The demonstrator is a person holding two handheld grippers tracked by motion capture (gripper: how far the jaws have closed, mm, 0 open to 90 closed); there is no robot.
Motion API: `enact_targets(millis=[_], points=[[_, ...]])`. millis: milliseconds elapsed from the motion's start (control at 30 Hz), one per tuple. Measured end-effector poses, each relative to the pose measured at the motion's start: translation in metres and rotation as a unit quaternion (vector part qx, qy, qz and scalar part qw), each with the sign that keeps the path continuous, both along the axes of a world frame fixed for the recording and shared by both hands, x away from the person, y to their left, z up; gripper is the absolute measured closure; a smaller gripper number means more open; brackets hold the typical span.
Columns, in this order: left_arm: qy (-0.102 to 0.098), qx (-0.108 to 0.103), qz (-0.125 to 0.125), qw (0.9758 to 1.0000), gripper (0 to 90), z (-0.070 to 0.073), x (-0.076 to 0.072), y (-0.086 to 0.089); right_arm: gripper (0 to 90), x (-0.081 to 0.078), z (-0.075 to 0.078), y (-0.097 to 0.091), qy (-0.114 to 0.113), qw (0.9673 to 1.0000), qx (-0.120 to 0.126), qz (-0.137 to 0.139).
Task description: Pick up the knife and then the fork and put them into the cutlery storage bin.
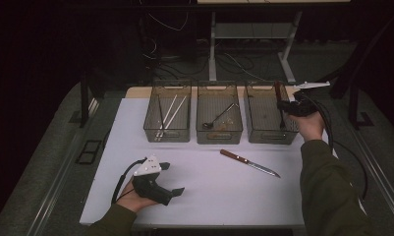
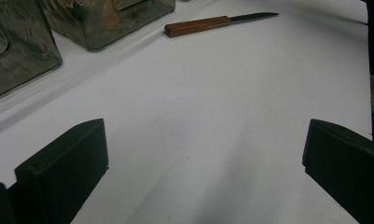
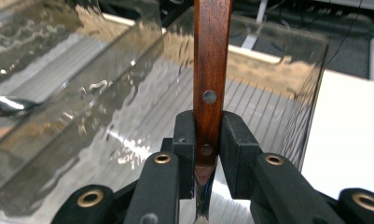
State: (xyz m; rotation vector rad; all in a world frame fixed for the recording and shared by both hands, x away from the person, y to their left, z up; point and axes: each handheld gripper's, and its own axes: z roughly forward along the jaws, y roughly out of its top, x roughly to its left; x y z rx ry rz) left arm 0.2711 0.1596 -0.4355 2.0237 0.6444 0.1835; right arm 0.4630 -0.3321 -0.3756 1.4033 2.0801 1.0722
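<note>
My right gripper (image 1: 285,105) (image 3: 206,140) is shut on a wooden-handled knife (image 3: 211,70), its handle (image 1: 277,90) sticking up and the blade pointing down into the right clear bin (image 1: 269,135). A second wooden-handled knife (image 1: 249,162) (image 2: 201,24) lies flat on the white table (image 1: 199,182), in front of the middle bin. My left gripper (image 1: 172,179) (image 2: 203,154) rests near the table's front left, held in a hand, open with only bare table between its jaws.
Three clear bins stand in a row at the back of the table. The left bin (image 1: 168,132) holds chopsticks (image 1: 170,114), the middle bin (image 1: 219,133) a ladle-like utensil (image 1: 218,118). Dark floor, cables and a desk frame lie beyond the table.
</note>
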Motion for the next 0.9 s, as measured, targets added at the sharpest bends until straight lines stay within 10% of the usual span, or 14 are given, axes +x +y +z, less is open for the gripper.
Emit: enact_targets(millis=[433,900], points=[[0.002,0.001,-0.002,1.0,0.0,0.0,0.0,0.0,70.8,0.005,-0.012,0.004,0.052,0.9984,-0.018,0.01],[0.0,0.001,-0.004,1.0,0.0,0.0,-0.001,-0.001,41.6,-0.021,0.014,0.0,0.007,0.9991,0.037,0.02]])
